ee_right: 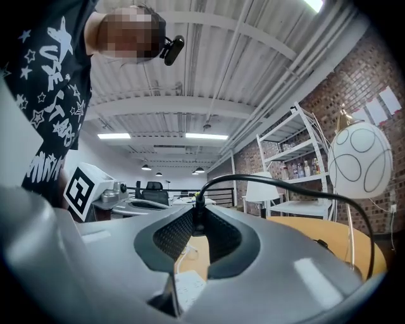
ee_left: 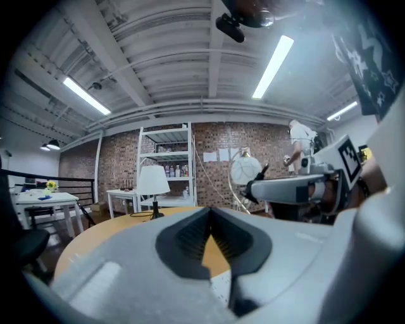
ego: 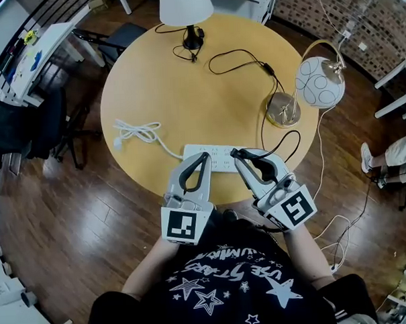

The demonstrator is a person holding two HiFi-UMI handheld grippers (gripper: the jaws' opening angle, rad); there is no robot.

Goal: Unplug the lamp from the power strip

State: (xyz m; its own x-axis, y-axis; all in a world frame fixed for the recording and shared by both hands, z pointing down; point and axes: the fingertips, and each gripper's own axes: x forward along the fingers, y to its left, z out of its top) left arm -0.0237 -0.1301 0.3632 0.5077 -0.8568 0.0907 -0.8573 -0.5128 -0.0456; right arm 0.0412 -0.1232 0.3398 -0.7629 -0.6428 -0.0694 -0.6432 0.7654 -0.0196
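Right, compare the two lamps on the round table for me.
The far lamp has a plain white tapered shade; the globe lamp has a round white shade with dark curved lines. The far lamp stands on a small dark base, the globe lamp on a round gold base with an arched gold arm. The far lamp is at the table far edge, the globe lamp at its right edge. Both have black cords.

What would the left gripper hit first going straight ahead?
Probably nothing soon: the left gripper aims level over the table, passing between the shaded lamp and the globe lamp. Depth is unclear.
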